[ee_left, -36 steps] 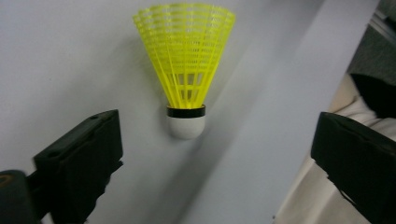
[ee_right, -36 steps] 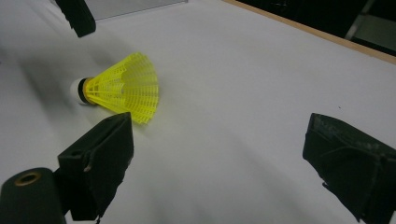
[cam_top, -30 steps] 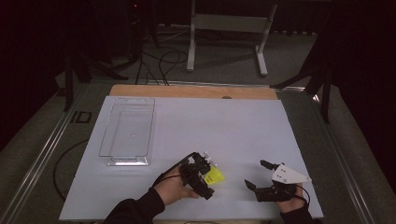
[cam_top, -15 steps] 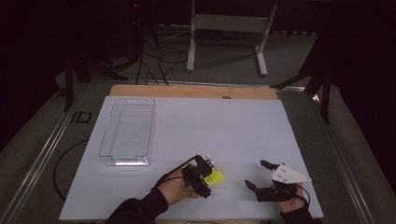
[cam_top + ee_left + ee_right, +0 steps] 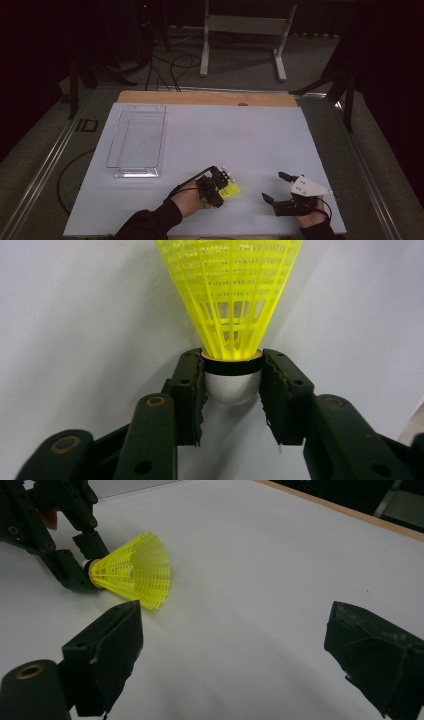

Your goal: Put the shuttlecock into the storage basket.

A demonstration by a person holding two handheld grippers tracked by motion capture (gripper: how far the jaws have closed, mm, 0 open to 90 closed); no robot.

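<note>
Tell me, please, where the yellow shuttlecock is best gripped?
Probably at the cork base, from behind the rounded end, one jaw on each side. The shuttlecock lies on its side; its mesh skirt looks flimsy. The left hand-held gripper is placed so.

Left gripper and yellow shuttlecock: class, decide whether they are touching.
Touching. In the left gripper view, the left gripper has both fingers pressed against the white cork base of the shuttlecock, with no gap on either side.

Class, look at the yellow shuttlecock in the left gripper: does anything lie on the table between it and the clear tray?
Nothing visible does. The left gripper is shut on the shuttlecock at its cork, and bare white table lies between it and the clear tray. The right gripper sits open on the far side.
</note>
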